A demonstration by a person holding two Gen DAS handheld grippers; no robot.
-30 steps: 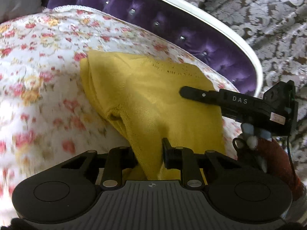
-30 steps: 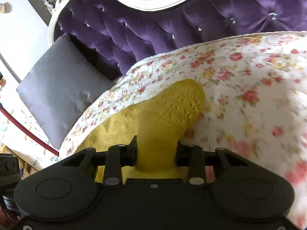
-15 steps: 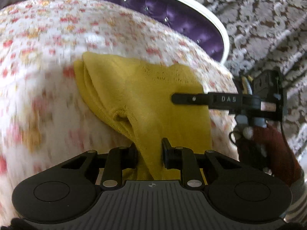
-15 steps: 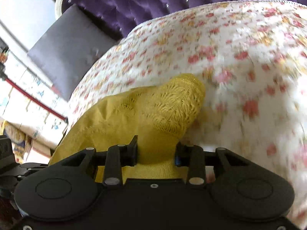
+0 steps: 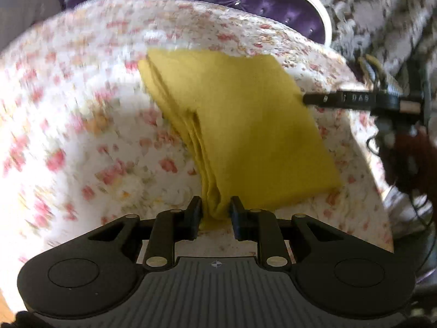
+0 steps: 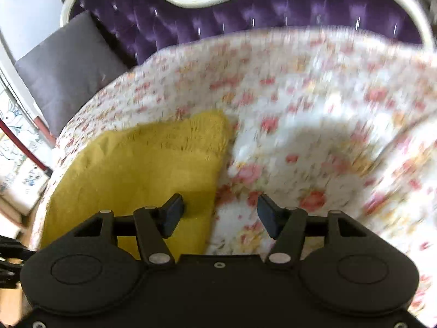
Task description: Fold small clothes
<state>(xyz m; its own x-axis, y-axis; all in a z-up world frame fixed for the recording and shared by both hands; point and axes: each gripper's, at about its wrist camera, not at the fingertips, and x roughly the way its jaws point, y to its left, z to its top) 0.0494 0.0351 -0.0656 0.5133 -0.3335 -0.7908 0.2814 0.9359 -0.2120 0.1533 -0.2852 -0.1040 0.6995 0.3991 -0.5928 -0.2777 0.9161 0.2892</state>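
Item: mustard-yellow knitted garment, folded flat, centre of frame on the floral quilted bed cover. My left tongs, bottom centre, pinch its near corner. My right tongs have just been opening; they stand wide, nothing pressed, one tip over the garment's edge.

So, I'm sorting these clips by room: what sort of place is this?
Most likely a bedroom: a flowered bedspread against a purple tufted headboard, with a grey pillow beside it.
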